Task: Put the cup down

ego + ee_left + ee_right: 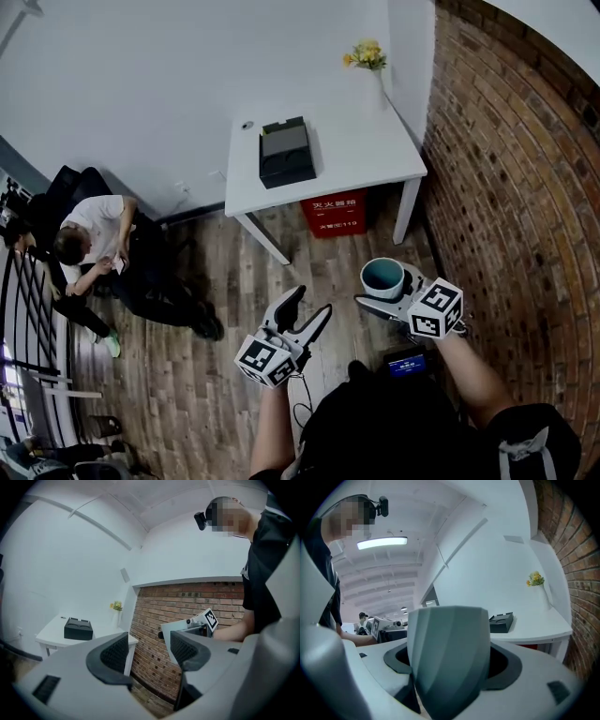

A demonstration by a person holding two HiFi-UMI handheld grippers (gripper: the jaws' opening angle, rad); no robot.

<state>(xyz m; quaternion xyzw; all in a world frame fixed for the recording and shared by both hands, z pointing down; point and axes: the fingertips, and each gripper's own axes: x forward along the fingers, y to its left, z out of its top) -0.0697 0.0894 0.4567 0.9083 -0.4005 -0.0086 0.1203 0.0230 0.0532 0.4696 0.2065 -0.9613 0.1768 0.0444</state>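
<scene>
We hold the cup (382, 277) upright in our right claw (386, 292), its pads pressed on both sides. The cup hangs in the air above the wood floor (234, 281), well apart from the white table (361, 155). Our left claw (309, 302) stands open and empty beside it. The table carries a black tray (286, 152) and yellow flowers (366, 56).
</scene>
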